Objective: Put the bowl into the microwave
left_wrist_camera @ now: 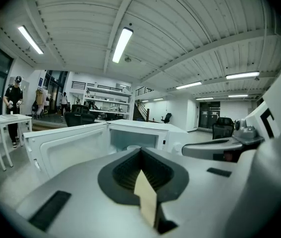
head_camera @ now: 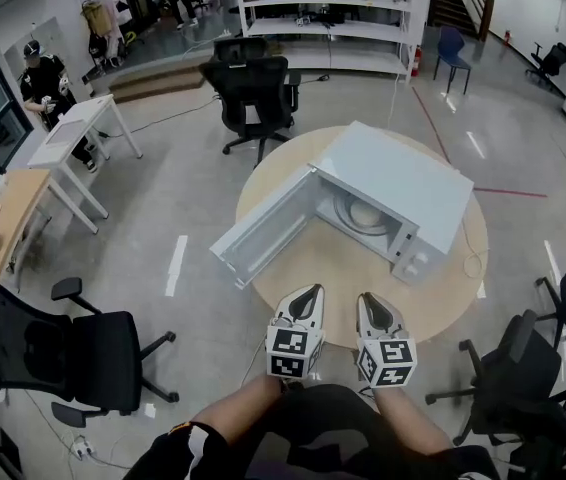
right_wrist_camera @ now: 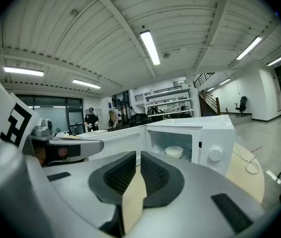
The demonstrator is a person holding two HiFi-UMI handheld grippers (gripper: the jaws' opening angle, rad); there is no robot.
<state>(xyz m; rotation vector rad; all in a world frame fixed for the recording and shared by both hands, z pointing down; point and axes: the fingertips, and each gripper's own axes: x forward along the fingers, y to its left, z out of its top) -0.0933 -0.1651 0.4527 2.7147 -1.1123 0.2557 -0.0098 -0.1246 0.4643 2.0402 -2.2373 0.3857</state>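
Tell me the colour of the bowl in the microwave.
White bowl; clearest in the right gripper view.

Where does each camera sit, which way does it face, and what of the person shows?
Head view: on the head, steeply down at the open white microwave on the round wooden table; forearms, left gripper and right gripper show.
Left gripper view: on that gripper, along its shut fingers toward the microwave's open door.
Right gripper view: on that gripper, along its shut fingers toward the white bowl inside.
All views share the microwave.

One microwave (head_camera: 408,188), apparently one bowl (right_wrist_camera: 174,151)
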